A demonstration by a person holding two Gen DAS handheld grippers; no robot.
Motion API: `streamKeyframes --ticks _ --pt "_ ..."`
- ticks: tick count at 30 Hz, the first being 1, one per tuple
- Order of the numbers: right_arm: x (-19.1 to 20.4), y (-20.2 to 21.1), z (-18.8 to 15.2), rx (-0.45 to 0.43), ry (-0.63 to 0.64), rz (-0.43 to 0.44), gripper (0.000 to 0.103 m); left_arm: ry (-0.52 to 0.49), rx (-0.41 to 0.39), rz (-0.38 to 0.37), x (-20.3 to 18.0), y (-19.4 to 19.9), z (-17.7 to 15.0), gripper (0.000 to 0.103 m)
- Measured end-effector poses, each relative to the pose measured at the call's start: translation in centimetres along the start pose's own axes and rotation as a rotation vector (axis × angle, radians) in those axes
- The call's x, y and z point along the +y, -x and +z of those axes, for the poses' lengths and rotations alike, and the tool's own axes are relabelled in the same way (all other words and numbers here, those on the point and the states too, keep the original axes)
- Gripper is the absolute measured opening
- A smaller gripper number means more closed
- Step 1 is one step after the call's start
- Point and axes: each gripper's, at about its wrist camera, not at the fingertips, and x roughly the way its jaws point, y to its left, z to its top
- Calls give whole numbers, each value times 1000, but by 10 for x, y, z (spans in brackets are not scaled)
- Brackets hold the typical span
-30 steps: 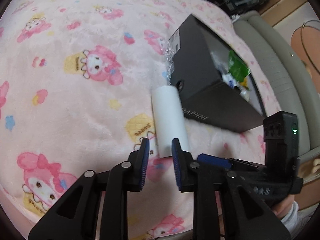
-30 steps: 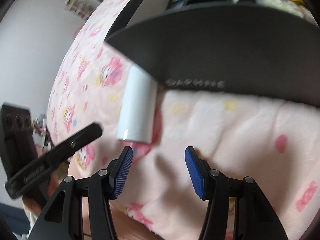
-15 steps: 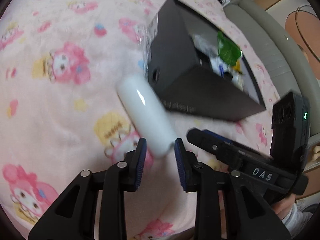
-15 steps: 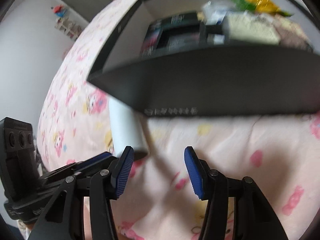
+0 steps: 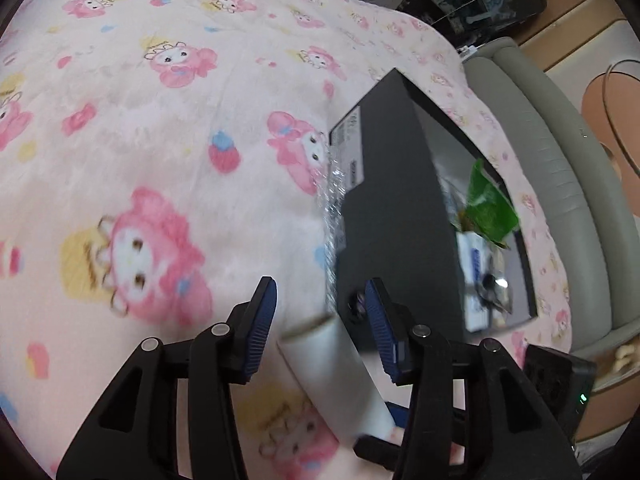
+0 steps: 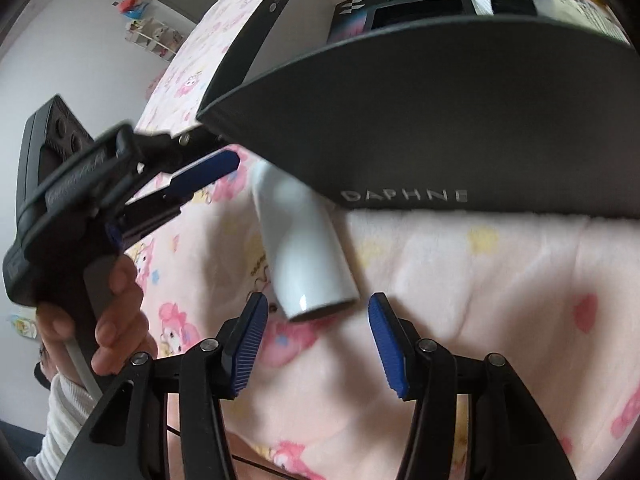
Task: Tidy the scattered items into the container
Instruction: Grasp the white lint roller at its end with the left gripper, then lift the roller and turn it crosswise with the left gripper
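Right wrist view: the white tube (image 6: 306, 256) lies on its side on the pink blanket (image 6: 500, 280), its far end tucked against the near wall of the black box (image 6: 460, 120), close to that wall's left corner, and its open near end pointing back between the fingers of the right gripper (image 6: 314, 340). That gripper's jaws stand wide and hold nothing; the tube's end sits just ahead of them, untouched. The left gripper (image 6: 208, 170) comes in from the left of this view, its blue pads near the tube's far end but apart from it as far as can be seen; in the left wrist view the left gripper (image 5: 320, 320) also has its jaws wide, with the tube (image 5: 340, 376) lying below and between them, not gripped. The box (image 5: 392, 208) already holds several things: a green packet (image 5: 490, 208), a white packet (image 5: 474, 256), and in the right wrist view a dark carton printed "Smart Devil" (image 6: 400, 4). So most of the tidying looks done; the tube is the only loose item visible on the blanket, and it is still to be picked up, lifted over the wall and dropped in.
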Motion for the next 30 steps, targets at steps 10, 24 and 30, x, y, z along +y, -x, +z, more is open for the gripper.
streamKeyframes --ticks 10,24,30 --pt "-8 13 13 -71 -7 -56 49 -89 91 24 -11 -20 -21 31" --pt "-5 14 17 -9 -15 -53 49 -90 123 15 -13 18 -52 31" --pt "-7 13 23 -10 -41 -50 49 -102 101 56 -14 32 -57 31"
